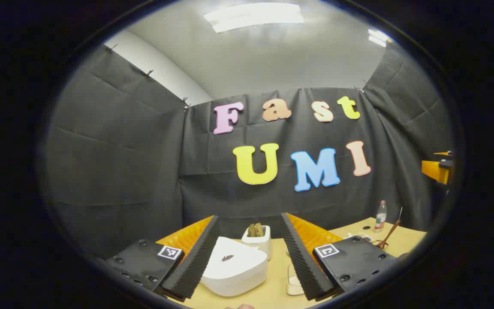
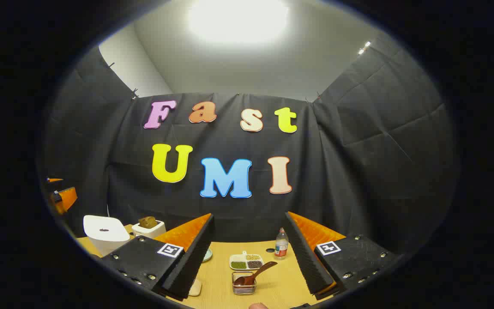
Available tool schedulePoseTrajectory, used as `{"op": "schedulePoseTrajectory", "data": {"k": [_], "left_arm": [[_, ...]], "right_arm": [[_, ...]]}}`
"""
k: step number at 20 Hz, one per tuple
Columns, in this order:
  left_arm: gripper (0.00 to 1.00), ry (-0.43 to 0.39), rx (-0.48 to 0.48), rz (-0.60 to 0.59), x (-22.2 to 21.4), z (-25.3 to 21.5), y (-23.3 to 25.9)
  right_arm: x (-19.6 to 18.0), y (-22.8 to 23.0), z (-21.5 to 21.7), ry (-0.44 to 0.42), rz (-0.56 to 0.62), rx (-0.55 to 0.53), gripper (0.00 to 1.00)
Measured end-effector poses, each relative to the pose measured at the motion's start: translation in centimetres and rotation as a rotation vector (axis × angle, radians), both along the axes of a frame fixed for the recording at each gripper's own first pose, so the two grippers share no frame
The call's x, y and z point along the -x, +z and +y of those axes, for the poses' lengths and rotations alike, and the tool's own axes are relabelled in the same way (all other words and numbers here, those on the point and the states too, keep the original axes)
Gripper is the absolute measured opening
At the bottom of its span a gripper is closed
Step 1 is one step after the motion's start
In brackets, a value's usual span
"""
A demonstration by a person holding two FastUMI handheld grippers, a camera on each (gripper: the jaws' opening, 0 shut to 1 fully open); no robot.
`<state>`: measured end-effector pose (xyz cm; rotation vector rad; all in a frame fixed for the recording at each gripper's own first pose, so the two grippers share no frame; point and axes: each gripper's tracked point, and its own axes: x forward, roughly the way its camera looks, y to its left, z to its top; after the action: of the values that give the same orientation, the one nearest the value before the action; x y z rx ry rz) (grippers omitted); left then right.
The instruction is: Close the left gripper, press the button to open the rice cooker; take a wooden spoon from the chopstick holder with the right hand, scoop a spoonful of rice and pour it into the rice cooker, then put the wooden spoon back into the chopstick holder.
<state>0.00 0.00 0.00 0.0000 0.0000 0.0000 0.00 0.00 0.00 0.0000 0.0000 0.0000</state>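
Rice cooker (image 1: 235,267) is taken as the landmark: white, lid down, it is seen on the wooden table (image 1: 272,292) in the left gripper view, lying between the two spread fingers of the left gripper (image 1: 247,262), which is released and grips nothing; just behind the rice cooker a white holder (image 1: 257,240) with brown pieces standing in it is seen; to the right of the rice cooker, near the table's far edge, a bottle (image 1: 381,216) is placed, and beside it a wooden spoon (image 1: 389,235) is seen leaning up out of a container whose form cannot be told; farther right again, part of the right gripper's body is caught at the edge. In the right gripper view the rice cooker (image 2: 105,234) is found far to the left with the white holder (image 2: 148,227) just beside it on its right; well to the right of the rice cooker, between the parted fingers of the right gripper (image 2: 249,257), which is likewise released and empty, a divided dish (image 2: 247,262) of grains is set, with a chopstick holder (image 2: 243,283) in front of it; the wooden spoon (image 2: 255,274) is rested in that chopstick holder, handle tilted up to the right; the bottle (image 2: 281,249) is stood just right of the divided dish.
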Motion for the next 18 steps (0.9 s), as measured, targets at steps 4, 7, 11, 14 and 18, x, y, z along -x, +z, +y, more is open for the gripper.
{"op": "schedulePoseTrajectory", "data": {"k": [4,7,11,14,18], "left_arm": [[0.97,0.008,-0.004,-0.006,0.7,0.0,0.2],[0.97,0.01,-0.003,-0.007,1.0,0.0,0.1],[0.97,0.01,0.0,-0.003,1.3,0.0,0.0],[0.96,0.012,0.004,-0.004,1.3,0.0,0.0],[0.97,0.011,0.004,-0.002,1.3,0.0,-0.1]], "right_arm": [[0.2,-0.1,0.0,0.005,0.001,-0.004,0.97],[0.3,-0.2,-0.1,0.005,0.0,-0.001,0.97],[0.4,-0.2,-0.2,0.003,0.002,-0.008,0.97],[0.3,-0.2,-0.3,0.002,0.004,-0.013,0.97],[0.3,-0.4,-0.3,0.001,0.003,-0.009,0.98]]}}
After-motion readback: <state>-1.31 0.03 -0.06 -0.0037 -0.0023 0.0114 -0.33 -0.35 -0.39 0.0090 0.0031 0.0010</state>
